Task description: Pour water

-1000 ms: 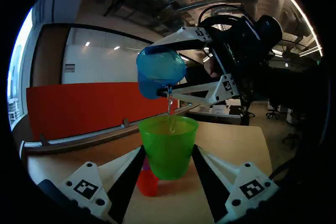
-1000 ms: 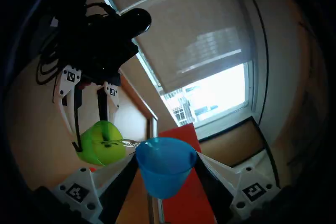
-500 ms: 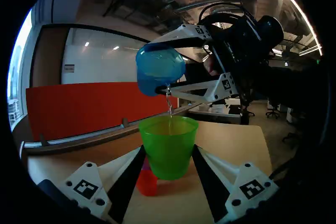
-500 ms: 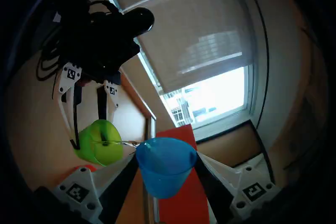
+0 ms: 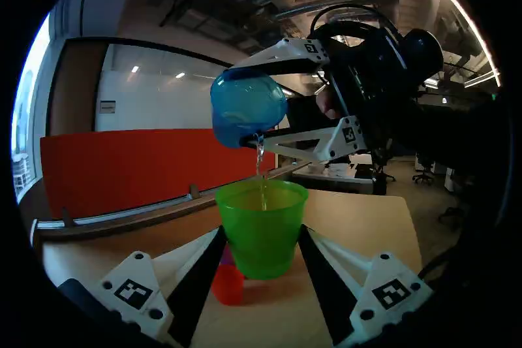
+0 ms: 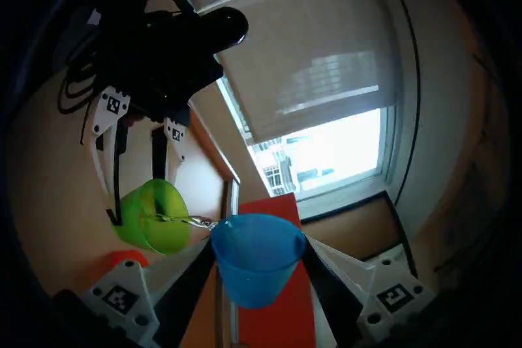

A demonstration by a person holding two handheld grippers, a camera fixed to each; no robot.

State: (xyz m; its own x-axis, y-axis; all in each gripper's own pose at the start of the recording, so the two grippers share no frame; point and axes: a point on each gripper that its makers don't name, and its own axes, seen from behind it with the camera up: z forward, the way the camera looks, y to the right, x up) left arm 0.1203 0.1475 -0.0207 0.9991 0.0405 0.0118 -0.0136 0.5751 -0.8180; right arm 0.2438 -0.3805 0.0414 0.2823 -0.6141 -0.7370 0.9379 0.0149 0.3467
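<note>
My left gripper (image 5: 261, 243) is shut on a green cup (image 5: 261, 225), held upright above the wooden table (image 5: 365, 217). Above it, my right gripper (image 5: 251, 106) is shut on a blue cup (image 5: 246, 108) tipped over on its side. A thin stream of water (image 5: 260, 165) falls from the blue cup's rim into the green cup. In the right gripper view the blue cup (image 6: 256, 256) sits between my right gripper's (image 6: 258, 263) fingers, the green cup (image 6: 151, 215) lies just beyond its rim, and the left gripper (image 6: 140, 201) holds it.
A small red cup (image 5: 229, 283) stands on the table behind the green cup, seen also as the red cup (image 6: 124, 260) low down. A red partition (image 5: 130, 165) runs along the table's far edge. A bright window (image 6: 326, 145) with a blind lies beyond.
The blue cup has tipped a little further and shifted slightly left. The water stream keeps falling into the green cup, which has stayed put.
</note>
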